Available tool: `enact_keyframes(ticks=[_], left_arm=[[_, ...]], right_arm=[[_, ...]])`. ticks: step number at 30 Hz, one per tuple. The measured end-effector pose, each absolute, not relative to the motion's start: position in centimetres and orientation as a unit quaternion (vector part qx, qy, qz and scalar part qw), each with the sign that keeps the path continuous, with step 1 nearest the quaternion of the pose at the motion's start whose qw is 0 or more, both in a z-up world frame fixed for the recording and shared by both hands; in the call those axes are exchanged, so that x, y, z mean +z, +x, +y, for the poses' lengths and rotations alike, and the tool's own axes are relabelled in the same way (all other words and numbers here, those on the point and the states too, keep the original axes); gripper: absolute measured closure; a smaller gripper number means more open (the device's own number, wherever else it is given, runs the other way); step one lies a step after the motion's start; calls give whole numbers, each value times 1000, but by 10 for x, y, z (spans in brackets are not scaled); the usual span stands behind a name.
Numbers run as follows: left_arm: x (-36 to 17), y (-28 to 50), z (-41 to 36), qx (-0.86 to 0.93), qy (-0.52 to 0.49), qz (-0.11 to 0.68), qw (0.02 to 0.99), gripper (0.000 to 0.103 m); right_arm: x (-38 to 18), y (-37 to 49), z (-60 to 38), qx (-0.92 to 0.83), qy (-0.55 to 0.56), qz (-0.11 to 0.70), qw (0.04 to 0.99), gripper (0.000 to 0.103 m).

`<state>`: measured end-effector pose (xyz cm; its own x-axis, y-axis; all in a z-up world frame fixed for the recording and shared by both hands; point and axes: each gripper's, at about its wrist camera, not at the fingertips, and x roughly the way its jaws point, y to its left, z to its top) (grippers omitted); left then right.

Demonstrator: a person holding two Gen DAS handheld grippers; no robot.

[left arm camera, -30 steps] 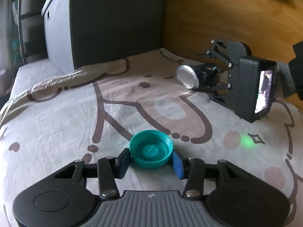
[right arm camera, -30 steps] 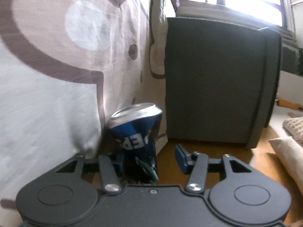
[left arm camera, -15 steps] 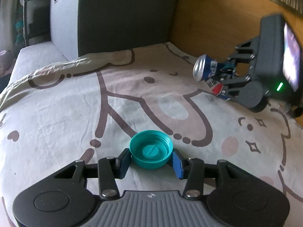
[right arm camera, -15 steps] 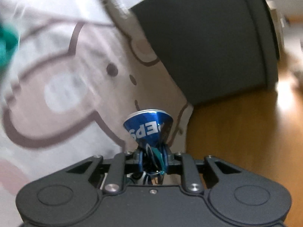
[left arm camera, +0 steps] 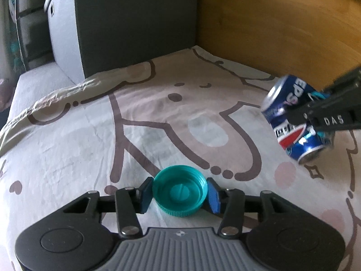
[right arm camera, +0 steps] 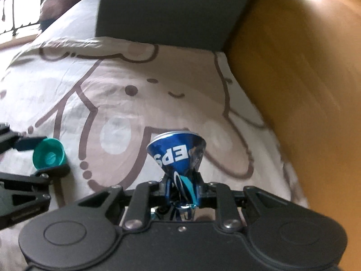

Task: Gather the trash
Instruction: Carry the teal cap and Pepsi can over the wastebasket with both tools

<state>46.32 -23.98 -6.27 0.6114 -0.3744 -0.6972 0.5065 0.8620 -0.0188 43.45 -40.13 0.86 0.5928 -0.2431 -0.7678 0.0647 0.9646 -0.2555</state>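
My left gripper (left arm camera: pixel 179 193) is shut on a teal bottle cap (left arm camera: pixel 179 190), open side up, just above the bedsheet (left arm camera: pixel 90 135). The cap (right arm camera: pixel 48 154) and left gripper (right arm camera: pixel 48 155) also show at the left of the right wrist view. My right gripper (right arm camera: pixel 181 184) is shut on the crushed middle of a blue Pepsi can (right arm camera: pixel 178 151) and holds it up above the sheet. In the left wrist view the can (left arm camera: pixel 293 122) hangs at the right, pinched in the right gripper (left arm camera: pixel 315 117).
The sheet is pale with a brown cartoon drawing. A dark grey cabinet (left arm camera: pixel 126 22) stands past the bed's far edge. A wooden floor (left arm camera: pixel 282 29) lies beside the bed on the right. A pillow (right arm camera: pixel 58 2) lies far left.
My right gripper closed on the can, lifted it off the sheet and swung it toward the middle of the bed. My left gripper kept hold of the cap and barely moved.
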Motion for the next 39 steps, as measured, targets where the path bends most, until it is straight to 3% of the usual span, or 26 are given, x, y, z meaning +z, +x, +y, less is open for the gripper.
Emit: enact_keyframes(ticks=[20,39], left_arm=[[18,432,-117,-165,-10,407,898,53],[19,376,49,-82,-51,430,897,53]], right_arm=[[49,378,-306,-85,-13,435,896,83],[46,352,-154,-13,-34,445,895,83]])
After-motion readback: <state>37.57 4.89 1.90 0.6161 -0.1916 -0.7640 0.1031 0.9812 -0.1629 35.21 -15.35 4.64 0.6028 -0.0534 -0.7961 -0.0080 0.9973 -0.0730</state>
